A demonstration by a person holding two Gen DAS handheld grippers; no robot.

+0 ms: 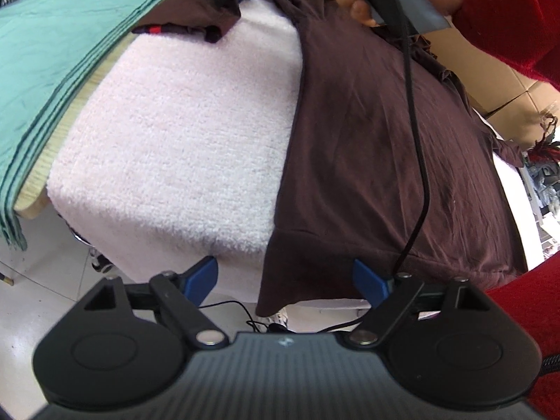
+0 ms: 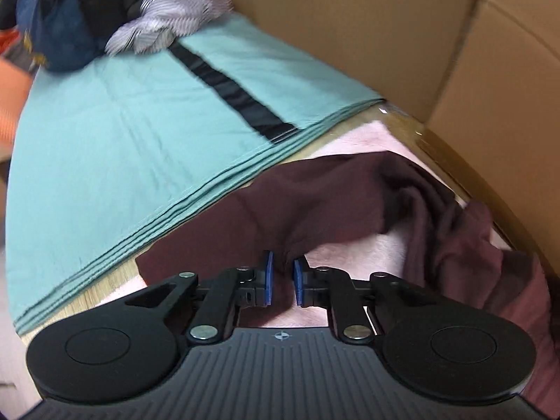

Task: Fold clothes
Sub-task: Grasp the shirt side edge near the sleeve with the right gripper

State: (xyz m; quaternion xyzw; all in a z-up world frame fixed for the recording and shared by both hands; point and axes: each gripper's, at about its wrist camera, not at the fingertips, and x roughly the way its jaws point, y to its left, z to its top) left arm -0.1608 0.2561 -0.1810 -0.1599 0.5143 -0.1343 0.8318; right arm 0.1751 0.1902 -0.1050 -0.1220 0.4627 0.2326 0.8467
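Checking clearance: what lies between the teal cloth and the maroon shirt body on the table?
In the left wrist view, only bare pink fleecy towel separates the folded teal cloth from the maroon cotton shirt; a strip of wooden table edge shows beside the cloth.

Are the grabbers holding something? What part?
The right gripper pinches the brown shirt at a bunched fold near its top end. The left gripper is open, holding nothing.

Pink fleece cover, cardboard box (behind), white floor.
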